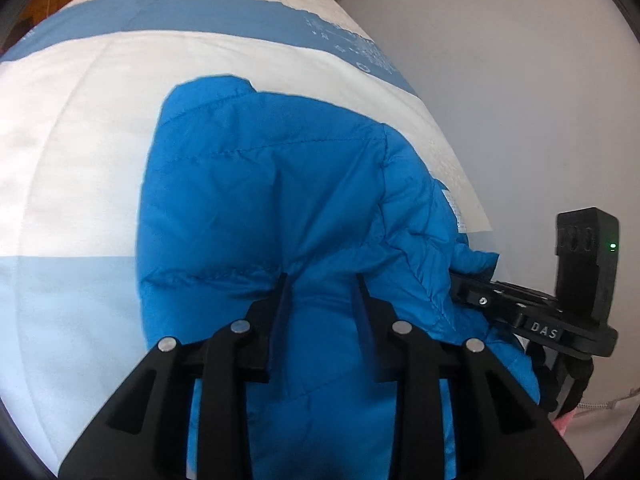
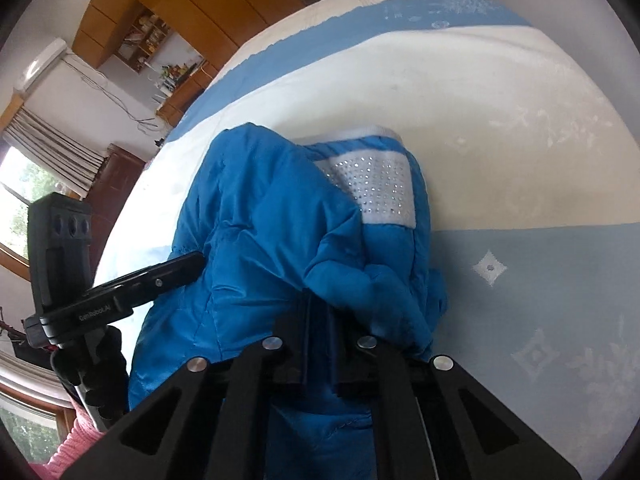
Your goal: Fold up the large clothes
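Observation:
A bright blue quilted jacket (image 1: 260, 200) lies bunched on a bed. My left gripper (image 1: 323, 280) points down into it with a thick fold of the fabric pinched between its fingers, and creases pull away from the tips. Its tips also reach into the jacket's left side in the right wrist view, left gripper (image 2: 196, 260). My right gripper (image 2: 320, 304) has its fingers close together, and a crumpled edge of the jacket (image 2: 260, 240) bunches over the tips. A white studded band (image 2: 376, 188) shows on the jacket's far end. From the left wrist, the right gripper (image 1: 460, 282) bites the jacket's right edge.
The bedspread (image 1: 80, 120) is white with blue bands. The bed's edge (image 1: 476, 200) runs beside a pale wall (image 1: 520, 100). Wooden cabinets (image 2: 160, 8), shelves, an air conditioner (image 2: 44, 60) and a window (image 2: 24, 184) stand beyond the bed. A pink sleeve (image 2: 76, 440) shows low left.

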The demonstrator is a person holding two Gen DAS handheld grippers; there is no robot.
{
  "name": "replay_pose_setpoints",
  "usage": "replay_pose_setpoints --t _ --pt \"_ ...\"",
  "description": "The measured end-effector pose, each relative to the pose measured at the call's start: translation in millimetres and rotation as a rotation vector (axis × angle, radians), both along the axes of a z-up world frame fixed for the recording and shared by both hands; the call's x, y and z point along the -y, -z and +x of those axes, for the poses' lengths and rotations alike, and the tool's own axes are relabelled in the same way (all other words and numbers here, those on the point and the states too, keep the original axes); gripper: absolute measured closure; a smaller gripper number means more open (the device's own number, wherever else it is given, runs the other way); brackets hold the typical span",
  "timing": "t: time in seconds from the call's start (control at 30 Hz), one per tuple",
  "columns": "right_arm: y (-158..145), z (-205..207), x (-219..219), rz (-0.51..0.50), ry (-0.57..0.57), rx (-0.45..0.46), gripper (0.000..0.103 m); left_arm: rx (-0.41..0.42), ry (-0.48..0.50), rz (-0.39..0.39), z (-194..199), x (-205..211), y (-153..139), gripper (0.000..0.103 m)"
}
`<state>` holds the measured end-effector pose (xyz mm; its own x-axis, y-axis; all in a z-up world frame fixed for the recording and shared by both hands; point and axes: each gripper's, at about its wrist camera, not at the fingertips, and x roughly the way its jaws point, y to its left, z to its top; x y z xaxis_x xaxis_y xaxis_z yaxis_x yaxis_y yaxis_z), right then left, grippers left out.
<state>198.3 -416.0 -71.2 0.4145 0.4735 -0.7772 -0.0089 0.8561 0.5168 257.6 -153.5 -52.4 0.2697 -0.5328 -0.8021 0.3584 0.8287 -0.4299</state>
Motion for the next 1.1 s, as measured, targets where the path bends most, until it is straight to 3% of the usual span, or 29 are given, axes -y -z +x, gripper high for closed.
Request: replay_pose_setpoints --t 0.07,0.17,0.3,0.57,0.77,1.1 --pt "-21.1 -9.1 -4.9 -0.036 -0.004 0.037 0.091 0.02 -0.015 0.005 -11.0 -7.1 -10.9 0.074" --pt "-54.5 -30.5 -21.8 -0.053 -0.082 0.124 0.091 0.089 -0.038 0.038 -33.5 -16.5 -27.5 0.074" --pt "-71.8 -56.8 -52.3 -0.094 -0.187 0.155 0.091 0.16 -0.035 0.08 -63.4 -21.3 -40.4 0.074" --pt "-54.7 -82.7 -60.1 -0.133 -0.165 0.118 0.093 0.187 0.001 0.124 -103.6 -18.7 -28.7 0.074" --pt "-26.2 -80.8 -53.9 -0.088 -0.121 0.065 0.097 0.192 0.002 0.134 -104.0 -19.1 -13.2 0.074" --pt "0.6 -83.9 -53.4 -0.037 -0.077 0.063 0.099 0.22 -0.009 0.135 -113.5 -25.9 2.0 0.074"
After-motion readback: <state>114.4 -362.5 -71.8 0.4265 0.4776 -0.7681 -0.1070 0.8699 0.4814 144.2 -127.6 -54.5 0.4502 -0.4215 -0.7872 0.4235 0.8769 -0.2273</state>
